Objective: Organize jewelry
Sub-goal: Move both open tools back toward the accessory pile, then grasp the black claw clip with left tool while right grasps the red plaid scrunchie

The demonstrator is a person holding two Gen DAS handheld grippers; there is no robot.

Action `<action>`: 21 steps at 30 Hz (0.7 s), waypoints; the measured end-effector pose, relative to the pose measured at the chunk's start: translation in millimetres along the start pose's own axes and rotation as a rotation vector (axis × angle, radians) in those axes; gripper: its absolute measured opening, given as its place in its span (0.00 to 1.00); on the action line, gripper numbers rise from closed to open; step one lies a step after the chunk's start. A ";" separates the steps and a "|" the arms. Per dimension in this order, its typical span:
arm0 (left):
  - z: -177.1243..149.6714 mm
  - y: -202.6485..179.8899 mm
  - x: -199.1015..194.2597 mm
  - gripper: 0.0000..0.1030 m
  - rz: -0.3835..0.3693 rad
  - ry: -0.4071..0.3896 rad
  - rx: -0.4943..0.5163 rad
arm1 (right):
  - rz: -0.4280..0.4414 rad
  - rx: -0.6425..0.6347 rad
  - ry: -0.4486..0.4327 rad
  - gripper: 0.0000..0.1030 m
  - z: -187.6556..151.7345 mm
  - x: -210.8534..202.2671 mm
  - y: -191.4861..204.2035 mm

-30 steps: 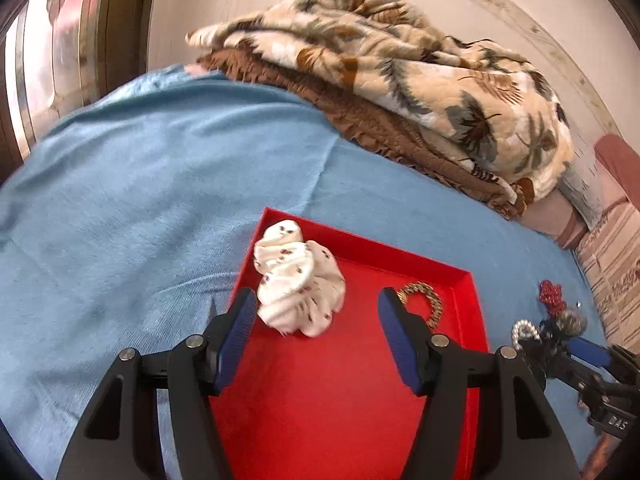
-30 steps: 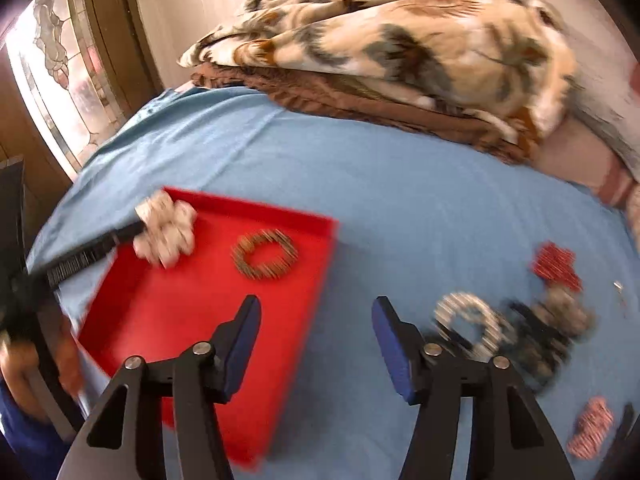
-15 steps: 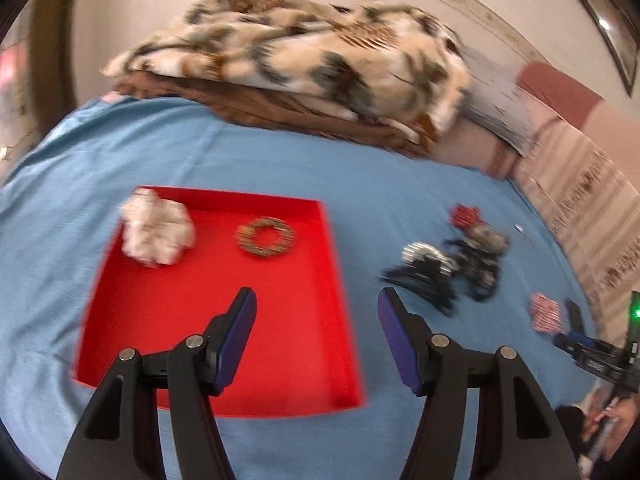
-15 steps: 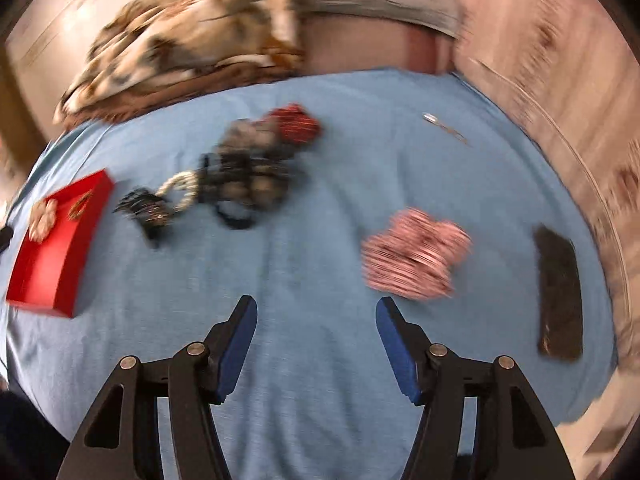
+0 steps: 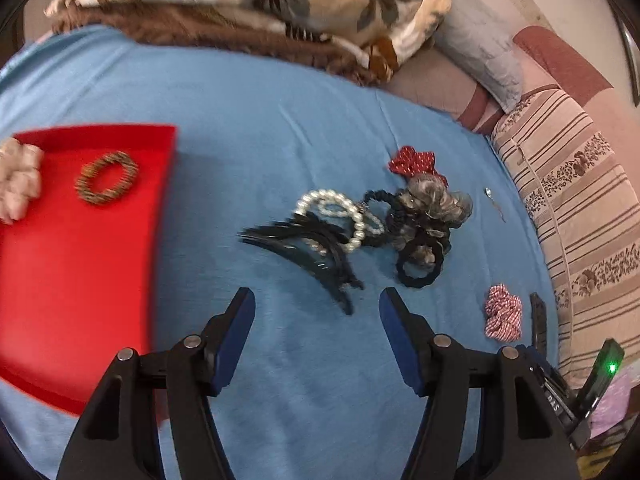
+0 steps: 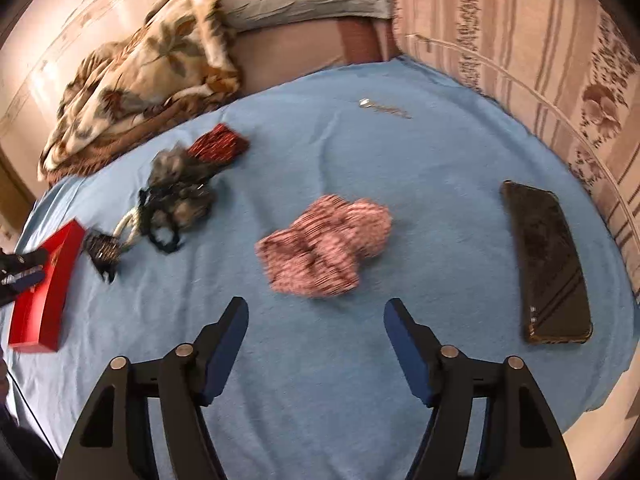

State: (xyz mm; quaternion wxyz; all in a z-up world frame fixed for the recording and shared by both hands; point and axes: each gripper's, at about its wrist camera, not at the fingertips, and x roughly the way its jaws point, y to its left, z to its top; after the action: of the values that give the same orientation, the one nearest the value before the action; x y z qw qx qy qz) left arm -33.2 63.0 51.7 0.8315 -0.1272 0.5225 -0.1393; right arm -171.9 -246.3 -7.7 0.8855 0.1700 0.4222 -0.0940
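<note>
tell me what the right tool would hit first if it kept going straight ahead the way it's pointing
Most likely the red-and-white checked scrunchie, lying on the blue sheet just ahead of the open right tool. Depth is unclear in the fisheye view, so it could meet the sheet just short of it.

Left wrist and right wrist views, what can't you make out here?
- White scrunchie, left wrist: cut off by the left edge.
- Red tray, right wrist: contents hidden, seen edge-on.
- Tangled dark hair ties, both views: motion blur and overlap hide their count.
- Small silver item: too small to identify.
</note>
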 end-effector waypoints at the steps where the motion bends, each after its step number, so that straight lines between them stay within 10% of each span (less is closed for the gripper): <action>1: 1.8 -3.6 6.4 0.62 0.004 0.006 -0.005 | 0.004 0.019 -0.004 0.78 2.5 1.6 -4.8; 17: 16.6 -6.9 61.5 0.59 0.144 0.067 -0.048 | 0.049 0.113 0.033 0.79 28.7 50.2 -7.2; 19: 14.9 0.1 59.4 0.27 0.110 0.067 -0.070 | 0.043 0.113 0.033 0.68 29.4 51.9 -7.6; 21: 14.0 2.3 55.4 0.22 0.088 0.067 -0.080 | 0.039 0.110 0.044 0.35 29.8 54.4 -8.5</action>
State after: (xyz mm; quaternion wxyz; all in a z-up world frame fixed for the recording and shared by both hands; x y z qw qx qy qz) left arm 2.7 45.9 10.5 0.8132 -0.1328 0.5601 -0.0858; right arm -119.1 -266.7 -34.5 0.8670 0.2285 0.4322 -0.0961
